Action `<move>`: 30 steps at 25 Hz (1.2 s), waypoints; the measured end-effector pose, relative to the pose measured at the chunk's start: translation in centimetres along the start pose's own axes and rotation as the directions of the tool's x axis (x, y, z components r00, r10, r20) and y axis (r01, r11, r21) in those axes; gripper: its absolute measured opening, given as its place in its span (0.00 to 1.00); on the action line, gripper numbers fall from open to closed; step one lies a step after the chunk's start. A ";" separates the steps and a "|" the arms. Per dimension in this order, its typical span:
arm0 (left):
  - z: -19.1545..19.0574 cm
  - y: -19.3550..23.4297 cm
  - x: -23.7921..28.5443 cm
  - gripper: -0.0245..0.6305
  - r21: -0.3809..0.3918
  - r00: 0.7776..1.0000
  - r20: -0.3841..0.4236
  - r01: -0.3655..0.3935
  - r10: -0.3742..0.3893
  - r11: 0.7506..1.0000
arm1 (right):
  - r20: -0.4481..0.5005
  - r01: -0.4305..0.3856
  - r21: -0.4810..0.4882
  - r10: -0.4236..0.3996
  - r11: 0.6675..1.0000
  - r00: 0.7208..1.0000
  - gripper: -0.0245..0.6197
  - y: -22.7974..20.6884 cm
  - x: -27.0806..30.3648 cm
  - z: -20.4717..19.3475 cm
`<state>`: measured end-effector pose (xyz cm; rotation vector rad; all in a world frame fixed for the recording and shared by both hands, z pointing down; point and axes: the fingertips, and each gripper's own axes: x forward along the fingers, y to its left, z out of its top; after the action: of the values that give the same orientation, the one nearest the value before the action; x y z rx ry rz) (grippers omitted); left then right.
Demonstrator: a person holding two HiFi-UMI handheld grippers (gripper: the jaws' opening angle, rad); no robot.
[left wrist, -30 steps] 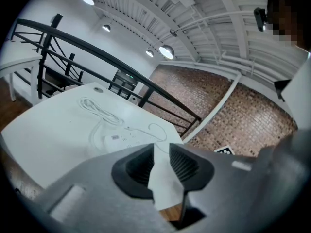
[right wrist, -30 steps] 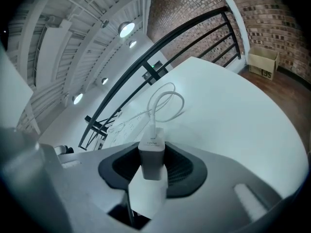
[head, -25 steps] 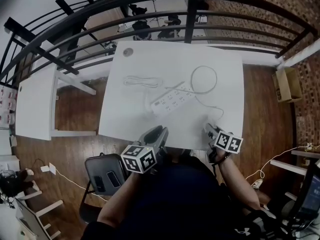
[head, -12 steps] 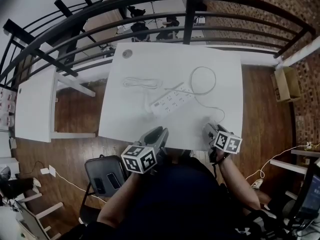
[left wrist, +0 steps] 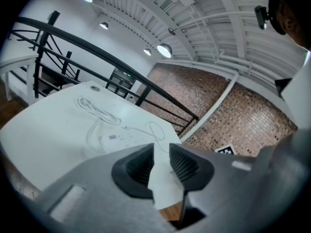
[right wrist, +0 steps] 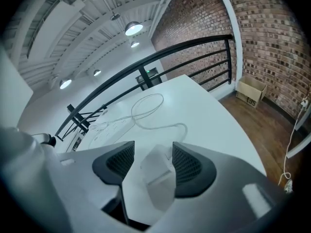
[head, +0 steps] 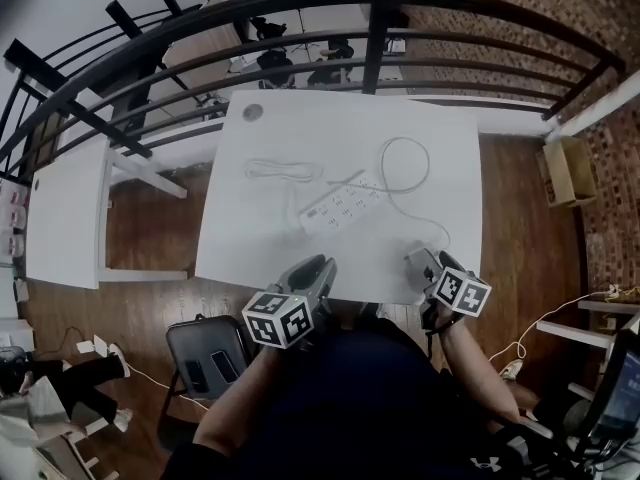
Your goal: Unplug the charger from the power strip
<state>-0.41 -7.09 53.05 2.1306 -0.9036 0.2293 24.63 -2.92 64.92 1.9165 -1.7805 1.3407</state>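
Observation:
A white power strip (head: 345, 206) lies mid-table, also seen from the left gripper (left wrist: 124, 139) and from the right gripper (right wrist: 114, 125). A thin white cable (head: 405, 163) loops beside it and runs toward the near right edge. There the white charger (right wrist: 156, 176) lies on the table, apart from the strip, between the jaws of my right gripper (right wrist: 153, 152). Those jaws are closing slightly, and the pads do not press it. In the head view the right gripper (head: 418, 258) hides the charger. My left gripper (head: 318, 266) hovers at the near edge, its jaws a narrow gap apart with nothing between them (left wrist: 160, 152).
The strip's own coiled cord (head: 283, 170) lies to its left. A small grey disc (head: 252, 111) sits at the far left corner. A black railing (head: 300, 28) runs behind the table, a second white table (head: 65, 208) stands at left, a black chair (head: 205, 353) below, and a cardboard box (head: 565, 168) at right.
The right gripper has drawn back a little toward the near edge of the table. The left gripper has kept still.

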 end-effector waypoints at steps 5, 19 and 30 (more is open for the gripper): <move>0.2 0.1 -0.2 0.19 0.002 1.000 0.009 0.007 -0.007 1.000 | 0.061 -0.060 -0.024 0.061 0.998 0.996 0.43 3.2 -1.3 2.3; 5.7 -5.2 -3.0 0.19 0.218 0.986 0.130 0.074 -0.105 0.973 | 0.157 -0.454 -0.295 0.512 0.841 0.845 0.06 20.6 -8.9 9.7; 7.5 -9.3 -4.9 0.17 0.498 0.961 0.217 0.040 -0.169 0.866 | 0.209 -0.420 -0.501 0.577 0.756 0.790 0.05 25.2 -12.6 10.1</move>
<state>1.26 -5.94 40.27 2.7266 -0.9415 0.1384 9.03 -7.45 39.80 1.5415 -2.6551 0.6156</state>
